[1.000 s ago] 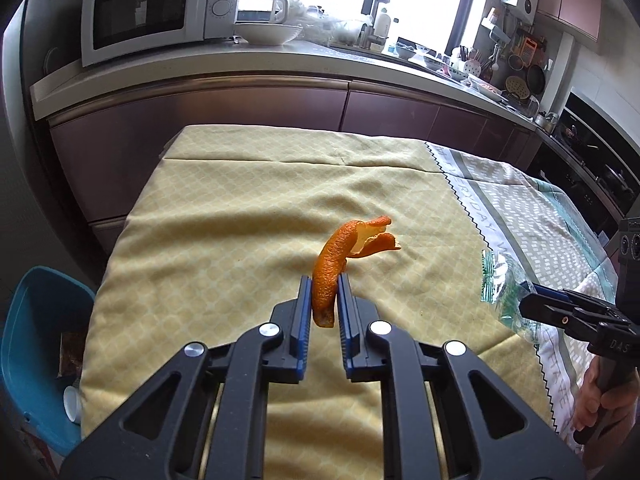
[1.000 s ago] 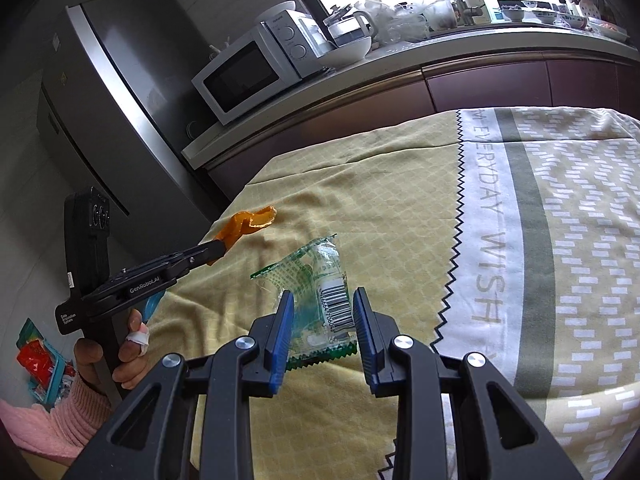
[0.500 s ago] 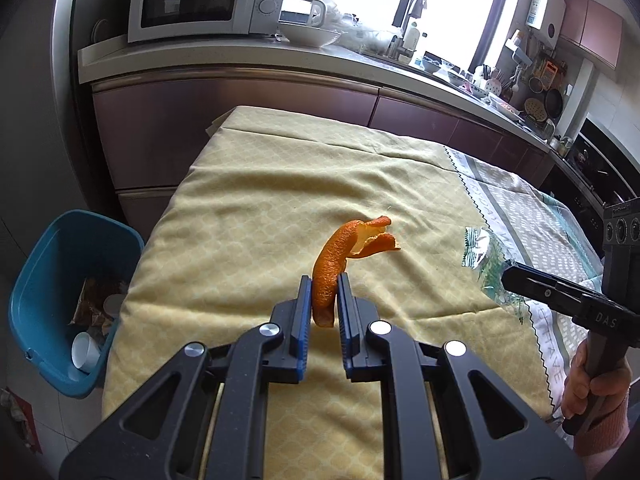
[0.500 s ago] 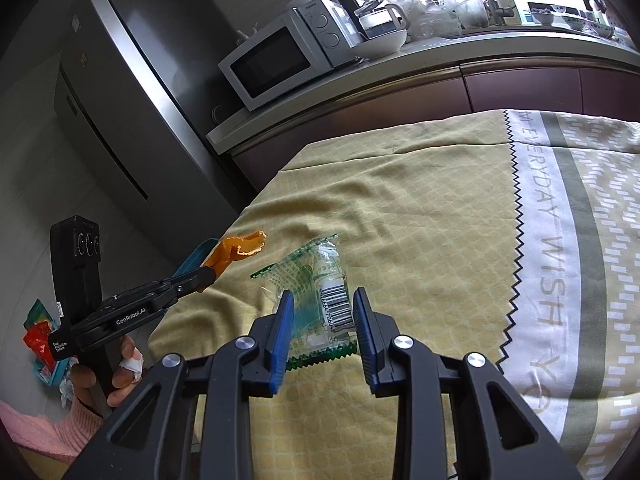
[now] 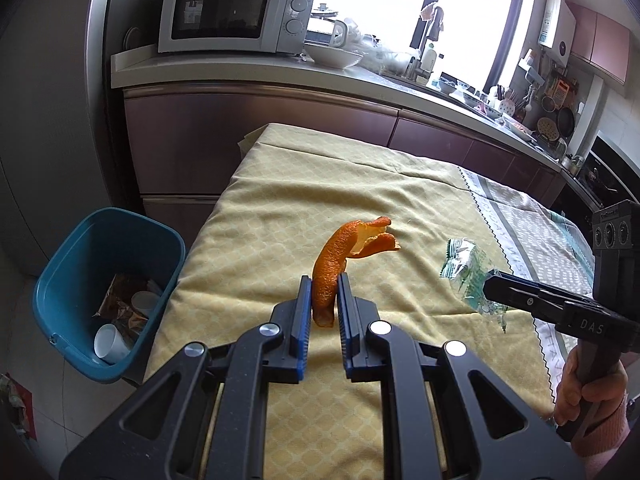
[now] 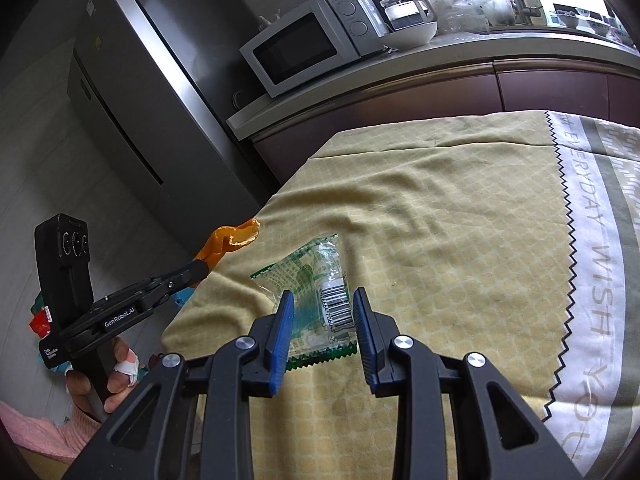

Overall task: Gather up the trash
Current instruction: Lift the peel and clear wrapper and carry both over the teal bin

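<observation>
My left gripper is shut on a curled orange peel, held up above the yellow tablecloth. The right wrist view shows the same peel sticking out of the left gripper at the table's left edge. My right gripper is shut on a clear green-printed wrapper with a barcode, lifted off the cloth. From the left wrist view the wrapper hangs from the right gripper. A blue trash bin stands on the floor left of the table.
The bin holds paper cups and scraps. Behind the table runs a counter with a microwave and a white bowl. A steel fridge stands at the left. A hand grips the right tool's handle.
Both grippers have carried their trash leftwards across the table. The blue bin has come much further into the left wrist view, and the fridge fills more of the right wrist view.
</observation>
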{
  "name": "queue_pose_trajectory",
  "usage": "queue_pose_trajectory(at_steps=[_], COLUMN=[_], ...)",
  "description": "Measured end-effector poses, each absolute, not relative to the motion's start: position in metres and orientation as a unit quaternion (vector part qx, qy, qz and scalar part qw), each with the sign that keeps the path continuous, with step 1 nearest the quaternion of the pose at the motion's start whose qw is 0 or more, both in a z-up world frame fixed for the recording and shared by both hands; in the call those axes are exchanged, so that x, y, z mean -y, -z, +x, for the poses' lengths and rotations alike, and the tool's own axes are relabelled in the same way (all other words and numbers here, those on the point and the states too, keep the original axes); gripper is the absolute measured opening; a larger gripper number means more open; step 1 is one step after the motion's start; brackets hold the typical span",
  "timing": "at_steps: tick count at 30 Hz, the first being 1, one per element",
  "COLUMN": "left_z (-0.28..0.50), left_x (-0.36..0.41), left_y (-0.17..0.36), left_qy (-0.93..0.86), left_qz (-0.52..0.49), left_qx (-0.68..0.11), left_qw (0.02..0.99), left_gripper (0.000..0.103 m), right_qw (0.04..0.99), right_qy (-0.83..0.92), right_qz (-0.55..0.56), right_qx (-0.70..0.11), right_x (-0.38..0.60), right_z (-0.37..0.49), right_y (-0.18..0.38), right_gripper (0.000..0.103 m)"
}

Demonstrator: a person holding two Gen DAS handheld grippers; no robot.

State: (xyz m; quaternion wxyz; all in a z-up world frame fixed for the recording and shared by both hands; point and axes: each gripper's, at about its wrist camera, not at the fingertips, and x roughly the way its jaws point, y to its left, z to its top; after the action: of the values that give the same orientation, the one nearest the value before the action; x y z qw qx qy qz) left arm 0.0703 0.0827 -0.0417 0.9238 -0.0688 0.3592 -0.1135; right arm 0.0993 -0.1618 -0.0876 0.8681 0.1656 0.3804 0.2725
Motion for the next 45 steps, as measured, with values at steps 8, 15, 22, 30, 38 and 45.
queue_pose_trajectory(at_steps=[8,15,22,30,38,45], left_z=[0.061,0.055,0.050,0.042,0.038,0.036], left_x=[-0.093,-0.101,-0.112,-0.126,-0.143,-0.154], left_y=[0.038,0.035,0.034,0.030,0.027,0.026], left_qy=[0.103,0.094,0.084,0.069,0.055,0.043], left_qz=[-0.072,-0.079,-0.087,-0.092,-0.098,-0.102], left_qx=[-0.350,-0.345,-0.342,-0.334,-0.329,-0.327], left_qw=[0.928,0.930,0.932,0.935,0.938,0.939], left_gripper=[0.013,0.013,0.013,0.013,0.013,0.013], right_qw=[0.862,0.859,0.857,0.855,0.851,0.848], right_qy=[-0.288,-0.298,-0.308,-0.320,-0.333,-0.343], right_qz=[0.168,0.166,0.159,0.149,0.136,0.127], right_qx=[-0.382,-0.381,-0.381,-0.381,-0.382,-0.384], right_x=[0.149,0.141,0.129,0.113,0.097,0.082], right_z=[0.103,0.104,0.106,0.108,0.112,0.117], right_y=[0.085,0.082,0.079,0.076,0.074,0.074], right_gripper=[0.029,0.029,0.029,0.029,0.029,0.029])
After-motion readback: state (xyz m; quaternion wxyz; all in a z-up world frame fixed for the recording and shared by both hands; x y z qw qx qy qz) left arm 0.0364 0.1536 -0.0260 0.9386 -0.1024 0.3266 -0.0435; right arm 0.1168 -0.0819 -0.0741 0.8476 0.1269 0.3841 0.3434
